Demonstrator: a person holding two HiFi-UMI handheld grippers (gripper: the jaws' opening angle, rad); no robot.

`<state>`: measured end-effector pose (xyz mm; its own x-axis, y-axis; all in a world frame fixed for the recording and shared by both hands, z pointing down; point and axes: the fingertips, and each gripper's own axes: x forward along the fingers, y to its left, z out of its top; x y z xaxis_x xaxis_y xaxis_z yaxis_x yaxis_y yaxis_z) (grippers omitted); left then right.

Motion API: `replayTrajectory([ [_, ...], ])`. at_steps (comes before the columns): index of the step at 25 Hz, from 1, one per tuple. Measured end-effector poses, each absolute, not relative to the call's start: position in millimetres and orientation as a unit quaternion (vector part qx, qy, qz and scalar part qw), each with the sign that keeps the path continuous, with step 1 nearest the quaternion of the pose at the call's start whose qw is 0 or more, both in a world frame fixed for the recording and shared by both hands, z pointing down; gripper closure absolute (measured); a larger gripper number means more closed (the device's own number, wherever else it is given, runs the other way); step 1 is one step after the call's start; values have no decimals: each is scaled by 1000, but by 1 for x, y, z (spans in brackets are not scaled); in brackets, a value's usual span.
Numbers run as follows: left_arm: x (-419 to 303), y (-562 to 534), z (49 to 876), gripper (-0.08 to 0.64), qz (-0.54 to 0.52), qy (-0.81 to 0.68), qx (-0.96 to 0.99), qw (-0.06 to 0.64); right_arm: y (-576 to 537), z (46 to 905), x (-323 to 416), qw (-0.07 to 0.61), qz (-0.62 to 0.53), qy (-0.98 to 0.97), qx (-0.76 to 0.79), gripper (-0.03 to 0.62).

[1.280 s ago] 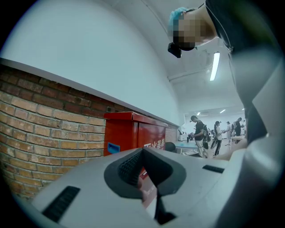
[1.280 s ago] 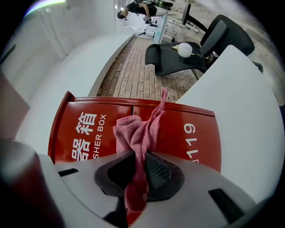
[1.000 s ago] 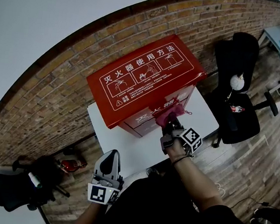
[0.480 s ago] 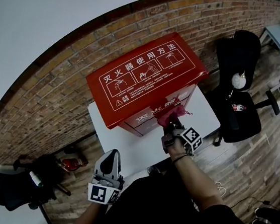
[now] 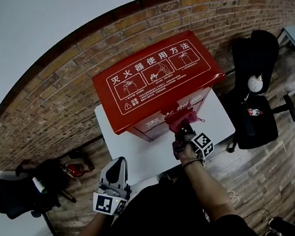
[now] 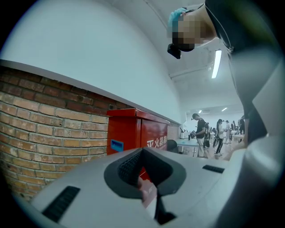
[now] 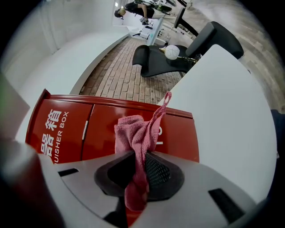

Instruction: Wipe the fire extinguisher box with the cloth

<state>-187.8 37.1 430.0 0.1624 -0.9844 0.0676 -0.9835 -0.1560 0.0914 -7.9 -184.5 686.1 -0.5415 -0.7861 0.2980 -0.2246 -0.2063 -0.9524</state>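
Pink cloth (image 5: 181, 119) bunched in the right gripper (image 5: 182, 131) meets the front of the red fire extinguisher box (image 5: 151, 77), just under the overhang of its lid. The box stands on a white table (image 5: 132, 153) against a brick wall (image 5: 41, 112).

From my remote seat, the right gripper view shows the 2 jaws clamped on the cloth (image 7: 137, 133). A wad stands above them, 1 thin corner flicks upward, and the box's front panel (image 7: 84, 129) fills the background. The cloth looks to be against that panel, though I cannot confirm the contact.

The left gripper (image 5: 115, 165) hangs low near my body, well apart from the box. Its own view shows the left gripper (image 6: 143, 174) with jaws together and nothing between them, only the red box visible beyond.

I judge the wipe is at the front face, with the printed lid and the sides yet to be covered. To do it well, I would press the wad flat instead of leading with the jaw tips, so that fabric and not plastic rubs the paint. I would sweep sideways in overlapping passes at light, even pressure. The grip is narrow, so a hard drag could pull the cloth free. If the box slides on the smooth table, the idle left gripper could brace it.
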Motion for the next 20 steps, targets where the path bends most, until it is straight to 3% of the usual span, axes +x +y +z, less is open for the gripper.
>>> replayTrajectory([
  [20, -190, 33, 434, 522, 6, -646, 759, 78, -182, 738, -7, 183, -661, 569, -454, 523],
])
